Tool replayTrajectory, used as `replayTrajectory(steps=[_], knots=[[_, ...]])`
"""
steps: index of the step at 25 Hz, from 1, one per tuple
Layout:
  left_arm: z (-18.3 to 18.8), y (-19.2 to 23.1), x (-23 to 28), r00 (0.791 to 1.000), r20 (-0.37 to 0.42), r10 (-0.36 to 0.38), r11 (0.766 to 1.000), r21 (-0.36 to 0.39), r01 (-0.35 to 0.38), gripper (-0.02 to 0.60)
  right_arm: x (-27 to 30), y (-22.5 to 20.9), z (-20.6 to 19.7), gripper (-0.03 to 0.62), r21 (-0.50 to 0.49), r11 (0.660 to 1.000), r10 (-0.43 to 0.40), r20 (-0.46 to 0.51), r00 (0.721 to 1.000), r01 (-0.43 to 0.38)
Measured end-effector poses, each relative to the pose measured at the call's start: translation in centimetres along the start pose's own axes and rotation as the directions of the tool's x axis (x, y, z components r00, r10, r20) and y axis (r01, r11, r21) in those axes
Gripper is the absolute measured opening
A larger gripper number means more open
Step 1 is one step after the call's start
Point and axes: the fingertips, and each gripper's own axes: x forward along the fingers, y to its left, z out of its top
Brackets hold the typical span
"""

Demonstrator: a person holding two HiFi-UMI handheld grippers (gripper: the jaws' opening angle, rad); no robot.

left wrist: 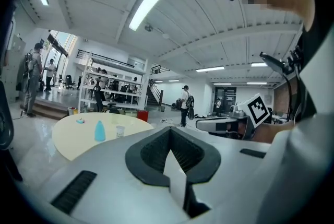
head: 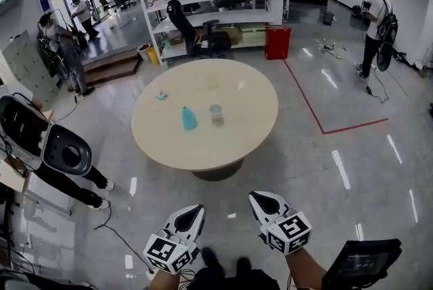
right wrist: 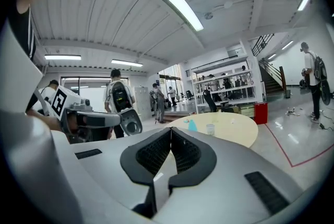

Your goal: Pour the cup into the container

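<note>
Cream-coloured, round-topped bench stands on a glossy grey floor, ahead of the person. On its top, near the middle, a small clear plastic cup stands upright. Just to the cup's left, apart from it, stands a blue, bottle-shaped container, also upright. A small pale-blue object lies further left and towards the far rim; its kind cannot be made out.

Left hand-held gripper: jaws brought together, nothing between them, confirmed in its own view. It is held over the floor, well short of the bench, pointing towards it.

Right hand-held gripper: jaws likewise together and empty, as its own view shows. It sits beside the left unit, also well apart from the bench.

Neither unit touches the cup or the container. A red line marks the floor right of the bench.
</note>
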Motion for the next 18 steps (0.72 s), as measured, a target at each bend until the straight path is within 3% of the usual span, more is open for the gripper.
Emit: replayTrajectory(steps=[12,18], knots=[[-1.7,-5.3,-11.2,1.0,0.023,0.015,1.0,0.017,-0.016,0.0,-5.3,9.5,-0.6,0.008,-0.028,0.999,0.031,0.04,0.999,-0.03],[-4.5,-6.5,-19.5,0.999,0.041,0.0,1.0,0.0,0.0,0.0,-8.0,15.6,-2.9,0.008,-0.008,1.0,-0.017,0.027,0.999,0.017]])
